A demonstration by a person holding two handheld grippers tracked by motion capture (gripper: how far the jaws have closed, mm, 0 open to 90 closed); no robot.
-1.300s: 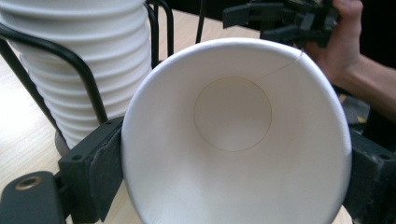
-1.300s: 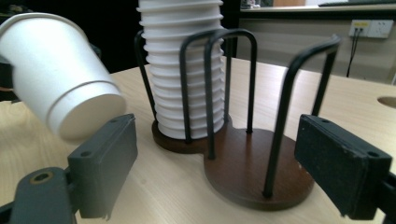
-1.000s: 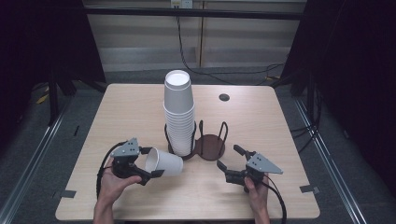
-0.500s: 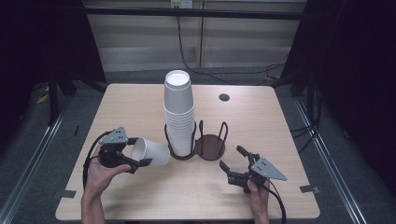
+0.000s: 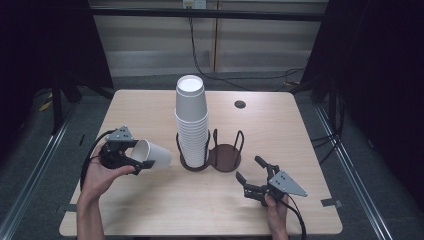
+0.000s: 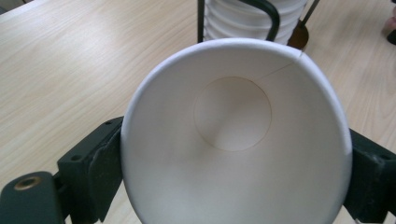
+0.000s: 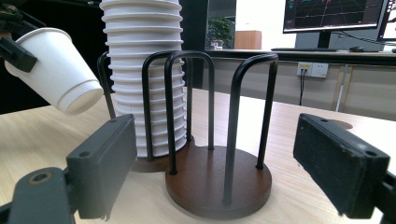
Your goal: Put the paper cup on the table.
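White cup (image 5: pixel 152 155), pinched by left hand-held gripper (image 5: pixel 131 159), moved left; right hand-held gripper (image 5: pixel 248 172) stays spread.

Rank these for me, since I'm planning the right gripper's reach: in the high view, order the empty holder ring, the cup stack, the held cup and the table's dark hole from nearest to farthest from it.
From the right gripper:
1. Empty holder ring, just ahead and to its left.
2. Cup stack, in the ring beyond it, further left.
3. Held cup, far left, in the left gripper.
4. Dark hole, near the table's far edge. Items 3 and 4 are nearly tied.

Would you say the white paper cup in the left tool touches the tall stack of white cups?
Apart: the high view shows bare table between cup and stack.
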